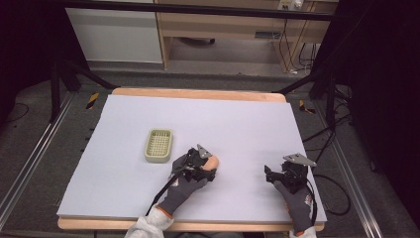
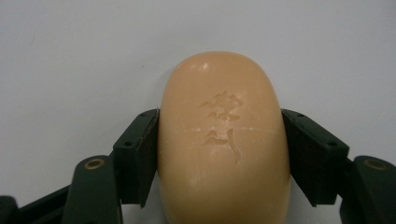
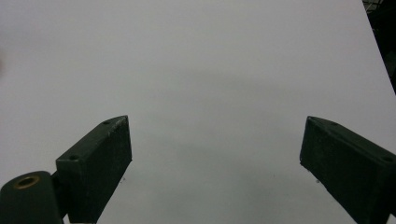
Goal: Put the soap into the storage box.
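Table (image 1: 198,94): wooden top, its pale edge showing at the far and near sides; most of it covered by a large light grey sheet (image 1: 208,124), flat, reaching almost to every edge; floor around it dark, with cables and stand legs at the right and far sides.

Person's forearms enter from the near edge of the high view; both hands in dark grey gloves, a pale sleeve (image 1: 146,227) on the left arm.

Left gripper (image 1: 207,167): near the middle of the sheet, slightly toward the near side; grey three-cornered plate on top; black cable trailing back along the left hand (image 1: 185,186); jaws clamped on a soap bar (image 2: 223,140), one black pad pressed to each long side; bar is peach-orange, oval, rounded, with stamped characters on its upper face and a thin scratch line across them; its far end sticks out past the jaws; cannot tell whether it touches the sheet.

Right gripper (image 1: 269,174): toward the near right of the sheet, well apart from the left one; held in the right hand (image 1: 292,193); jaws wide apart, nothing between them, bare grey sheet beyond in the right gripper view.

Soap dish (image 1: 159,145): pale green, rectangular with rounded corners, slotted grid floor; stands on the sheet just left of the left gripper, not touching it.
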Demonstrator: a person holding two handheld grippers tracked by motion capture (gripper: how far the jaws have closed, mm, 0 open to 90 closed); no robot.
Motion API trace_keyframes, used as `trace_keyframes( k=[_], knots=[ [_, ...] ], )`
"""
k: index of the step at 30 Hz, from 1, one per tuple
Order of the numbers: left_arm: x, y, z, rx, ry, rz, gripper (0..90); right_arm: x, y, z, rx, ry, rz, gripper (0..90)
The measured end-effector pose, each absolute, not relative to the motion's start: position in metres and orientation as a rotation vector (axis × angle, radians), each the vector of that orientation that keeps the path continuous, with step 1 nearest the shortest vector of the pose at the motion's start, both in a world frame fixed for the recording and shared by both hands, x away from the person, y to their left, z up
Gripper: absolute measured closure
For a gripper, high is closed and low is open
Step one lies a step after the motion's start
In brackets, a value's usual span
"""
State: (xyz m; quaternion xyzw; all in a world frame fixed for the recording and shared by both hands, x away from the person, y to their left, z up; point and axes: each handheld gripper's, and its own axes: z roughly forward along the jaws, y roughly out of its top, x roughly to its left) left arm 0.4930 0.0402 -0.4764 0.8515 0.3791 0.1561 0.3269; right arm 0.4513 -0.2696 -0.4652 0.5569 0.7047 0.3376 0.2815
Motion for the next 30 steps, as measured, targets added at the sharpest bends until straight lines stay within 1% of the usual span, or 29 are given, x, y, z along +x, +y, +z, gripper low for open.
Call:
trace_keyframes(
  k=[7, 21, 30],
  knots=[
    [0.491, 0.041, -0.474, 2.227, 0.987, 0.413, 31.9, 0.451, -0.27, -0.465, 1.492, 1.887, 0.904, 9.4],
    [0.484, 0.046, -0.456, 2.215, 0.949, 0.406, 31.9, 0.451, -0.27, -0.465, 1.49, 1.886, 0.906, 9.4],
    [0.48, 0.056, -0.442, 2.198, 0.945, 0.406, 31.9, 0.451, -0.27, -0.464, 1.491, 1.88, 0.908, 9.4]
  ],
)
